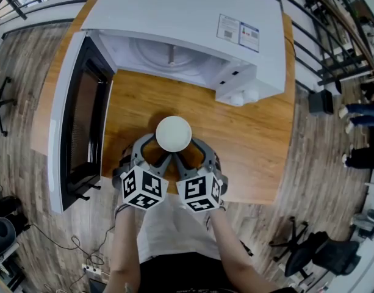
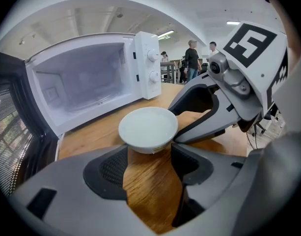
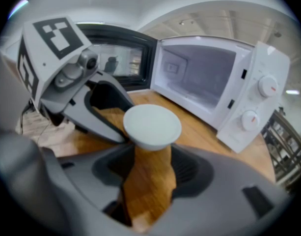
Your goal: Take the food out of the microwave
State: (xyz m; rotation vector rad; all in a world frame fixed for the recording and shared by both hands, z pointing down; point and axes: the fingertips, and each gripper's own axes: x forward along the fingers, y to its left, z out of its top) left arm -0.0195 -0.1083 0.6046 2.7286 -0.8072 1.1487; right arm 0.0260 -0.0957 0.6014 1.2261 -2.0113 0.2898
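- The microwave is seen on the wooden surface with its door swung fully open to its left.
- The bowl, white and round, is found outside the microwave, in front of its opening and near the middle of the open stretch of surface.
- What the bowl holds cannot be made out; only a pale, even top is shown.
- The left tool is pinched on the bowl's lower part: the foot of the bowl is seated between its two jaw tips, with both tips against it.
- The right tool is closed on the same bowl from the other side in the same way, so the bowl is gripped by both at once.
- Whether the bowl is rested on the surface or raised just above it cannot be told from these views.
- No other dish is seen in the cavity of the microwave.
- The removal itself is judged to be done, since the bowl is wholly clear of the opening.
- What is judged to be left: the bowl to be set down firmly in front of the microwave, both grips to be released, and perhaps the door to be shut.
- A spill is judged possible if the two grips are not loosened evenly.
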